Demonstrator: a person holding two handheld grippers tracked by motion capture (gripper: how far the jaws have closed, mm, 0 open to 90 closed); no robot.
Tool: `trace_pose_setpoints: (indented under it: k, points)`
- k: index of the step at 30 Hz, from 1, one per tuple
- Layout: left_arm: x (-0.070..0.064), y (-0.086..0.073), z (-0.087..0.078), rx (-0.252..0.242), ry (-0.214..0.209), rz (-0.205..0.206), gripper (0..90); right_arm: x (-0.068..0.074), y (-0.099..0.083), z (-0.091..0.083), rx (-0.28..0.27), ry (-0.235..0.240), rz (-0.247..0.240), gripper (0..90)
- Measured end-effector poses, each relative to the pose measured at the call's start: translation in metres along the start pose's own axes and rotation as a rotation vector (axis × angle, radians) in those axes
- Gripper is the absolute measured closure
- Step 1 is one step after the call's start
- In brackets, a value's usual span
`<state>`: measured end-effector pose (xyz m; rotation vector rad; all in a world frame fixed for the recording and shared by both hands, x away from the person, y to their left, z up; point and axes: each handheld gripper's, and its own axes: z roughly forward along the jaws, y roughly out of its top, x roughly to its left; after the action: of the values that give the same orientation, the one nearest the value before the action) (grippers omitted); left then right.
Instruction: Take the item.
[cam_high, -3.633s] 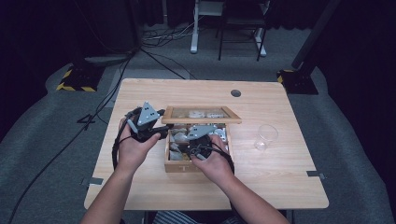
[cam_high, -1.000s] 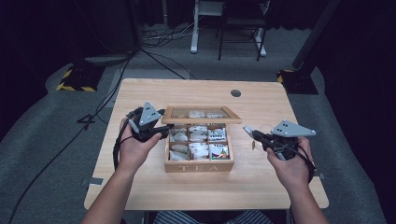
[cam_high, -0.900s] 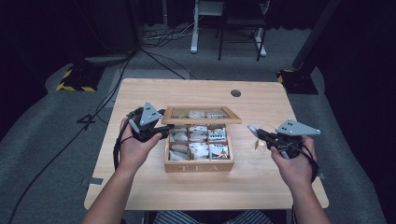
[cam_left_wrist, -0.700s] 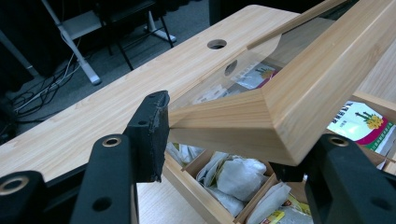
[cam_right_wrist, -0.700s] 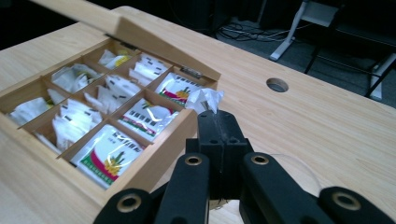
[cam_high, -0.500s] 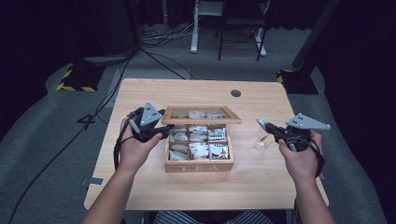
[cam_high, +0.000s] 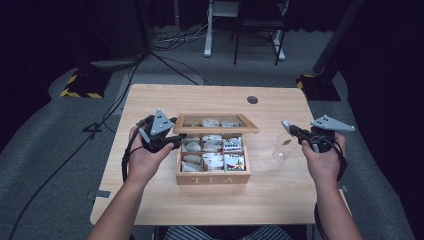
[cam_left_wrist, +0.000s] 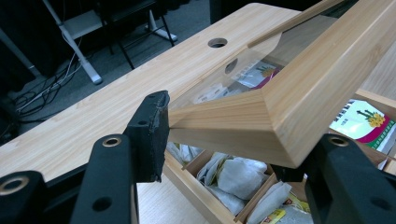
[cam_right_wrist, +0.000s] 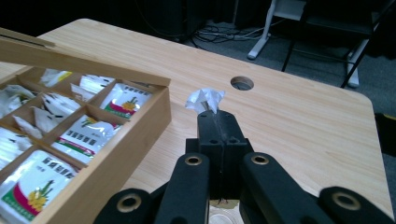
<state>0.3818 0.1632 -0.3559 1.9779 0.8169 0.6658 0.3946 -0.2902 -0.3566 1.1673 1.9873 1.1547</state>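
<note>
Currently we are holding the lid (cam_high: 215, 123) of the tea box (cam_high: 213, 177) propped open, left gripper (cam_high: 172, 141) clamped on its corner at centre-left of the high view. Our right gripper (cam_high: 288, 127) is pinching a tea bag (cam_right_wrist: 204, 100) tight, hanging over the glass (cam_high: 282, 147) at centre-right. Risks as we judge them: the pinch is catching only the bag's top, so it could slip and land beside the glass; jaws descending carelessly could tip the glass; the lid could drop if the left grip is loosening.
</note>
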Motion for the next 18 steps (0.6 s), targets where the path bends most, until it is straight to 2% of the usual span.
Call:
trace_pose_setpoints:
  k: [2, 6, 8, 18]
  points:
    - [0.000, 0.000, 0.000, 0.001, -0.002, -0.002, 46.4, -0.004, -0.007, 0.005, -0.002, 0.000, 0.024, 90.0]
    - [0.000, -0.001, 0.000, 0.002, -0.002, 0.002, 46.2, -0.006, -0.014, 0.010, 0.002, -0.003, 0.035, 90.0]
    - [0.000, -0.001, 0.000, 0.002, -0.001, 0.002, 46.1, -0.008, -0.022, 0.015, 0.004, 0.001, 0.059, 90.0]
    - [0.000, -0.001, 0.001, 0.003, 0.001, 0.003, 46.1, -0.014, -0.040, 0.025, 0.014, 0.011, 0.113, 90.0]
